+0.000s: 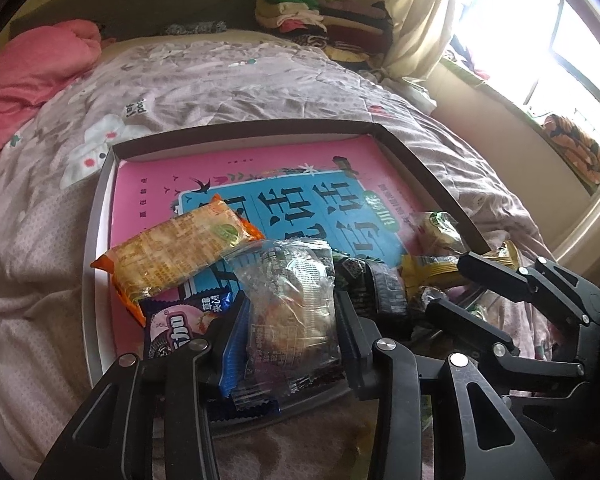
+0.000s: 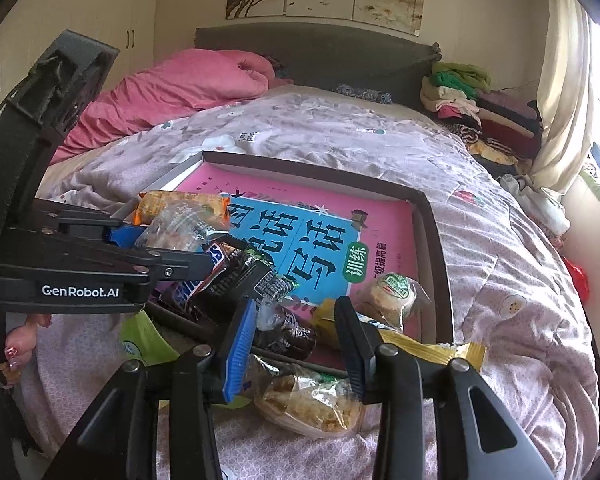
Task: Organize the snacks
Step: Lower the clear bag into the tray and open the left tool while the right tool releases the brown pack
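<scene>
1. Nearest the left wrist camera, low in the frame, the left gripper (image 1: 290, 332) has its jaws pressed on a clear-wrapped pastry packet (image 1: 290, 312); I'd call that a grip, with the packet hanging over the near edge of the tray (image 1: 100, 216).
2. The tray lies on the bed (image 1: 32, 240), with a pink-and-blue workbook (image 1: 312, 200) flat inside it.
3. Left of the packet in that view sit an orange cracker pack (image 1: 180, 248) and a pink cookie packet (image 1: 176, 324).
4. In the right wrist view, the right gripper (image 2: 296, 344) hangs at lower centre; its jaws straddle a dark-wrapped snack (image 2: 288, 332), and I cannot tell if the pads press on it.
5. Below it on the quilt lies a clear bag of crispy snacks (image 2: 312, 404); a round green-labelled cake (image 2: 392, 296) rests at the tray's lower right corner, a Snickers bar (image 2: 208, 264) to the left.
6. My read: sorting is underway, one packet being placed. Next calls for setting it down in free tray space, then releasing.
</scene>
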The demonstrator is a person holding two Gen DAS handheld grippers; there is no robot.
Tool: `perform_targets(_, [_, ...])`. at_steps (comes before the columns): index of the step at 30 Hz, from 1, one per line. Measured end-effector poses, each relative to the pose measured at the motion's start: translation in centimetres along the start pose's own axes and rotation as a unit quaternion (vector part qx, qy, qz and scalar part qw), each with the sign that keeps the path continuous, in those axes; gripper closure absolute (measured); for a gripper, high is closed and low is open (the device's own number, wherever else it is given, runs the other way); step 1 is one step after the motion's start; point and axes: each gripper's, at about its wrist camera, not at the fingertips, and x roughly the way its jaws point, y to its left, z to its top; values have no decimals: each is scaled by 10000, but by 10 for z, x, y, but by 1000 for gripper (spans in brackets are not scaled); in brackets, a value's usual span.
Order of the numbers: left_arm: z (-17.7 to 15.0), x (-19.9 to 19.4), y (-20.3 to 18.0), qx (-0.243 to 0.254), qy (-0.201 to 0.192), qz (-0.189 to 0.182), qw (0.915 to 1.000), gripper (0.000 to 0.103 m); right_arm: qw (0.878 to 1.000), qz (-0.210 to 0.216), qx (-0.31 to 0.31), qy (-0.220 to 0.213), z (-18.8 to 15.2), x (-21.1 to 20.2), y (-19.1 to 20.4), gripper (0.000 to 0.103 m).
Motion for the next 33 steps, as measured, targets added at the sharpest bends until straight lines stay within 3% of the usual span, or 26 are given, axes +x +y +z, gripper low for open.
perform_targets(19, [-1,2,6,-68,138,113,9998,57,9999,-61,101,-60,-1,-6,-4,61])
perform_targets(33, [0,-3,3,-86,125,38,9999,43,9994,-22,322,-133,-1,-13,-13,60])
